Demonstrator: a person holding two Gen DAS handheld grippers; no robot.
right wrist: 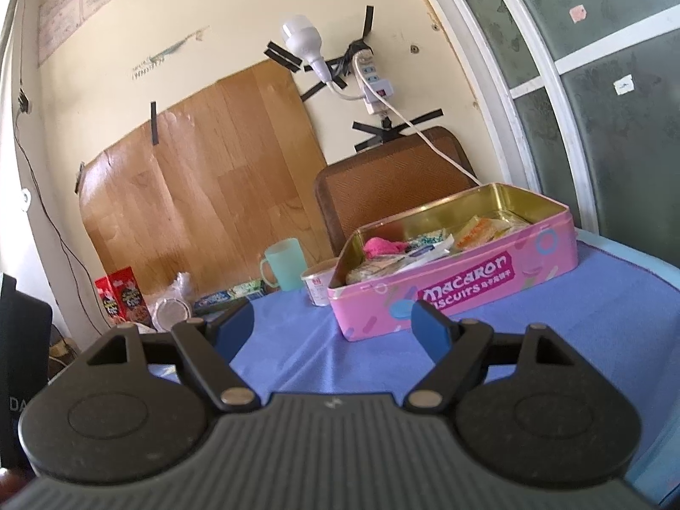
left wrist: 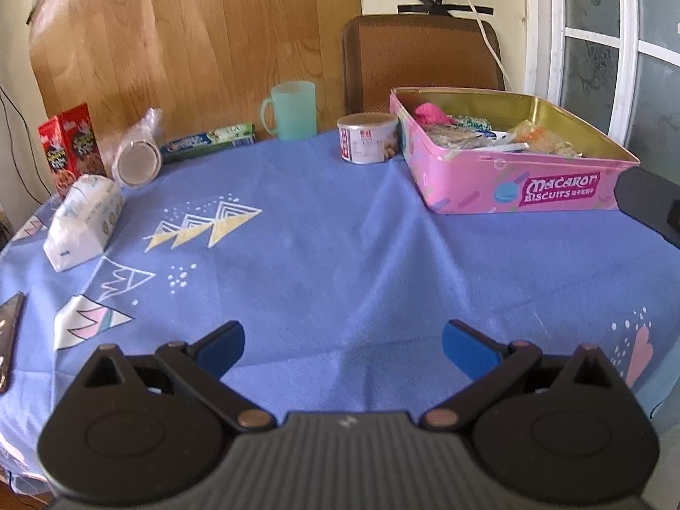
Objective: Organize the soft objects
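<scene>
Pink tin (left wrist: pixel 510 182) marked "Macaron Biscuits" sits lidless near the table's far right edge, already holding a pink cloth (left wrist: pixel 431 114) and crinkled packets, likely the collecting point for soft things. You hold both the left gripper (left wrist: pixel 343 342) and right gripper (right wrist: pixel 335 327) over the blue tablecloth (left wrist: pixel 340 255), jaws apart and empty. A tissue pack (left wrist: pixel 83 221) waits near the left edge, probably the next pick.

"Macaron Biscuits" on the side of the pink tin (left wrist: pixel 522 187); other labels too blurred to read.
</scene>
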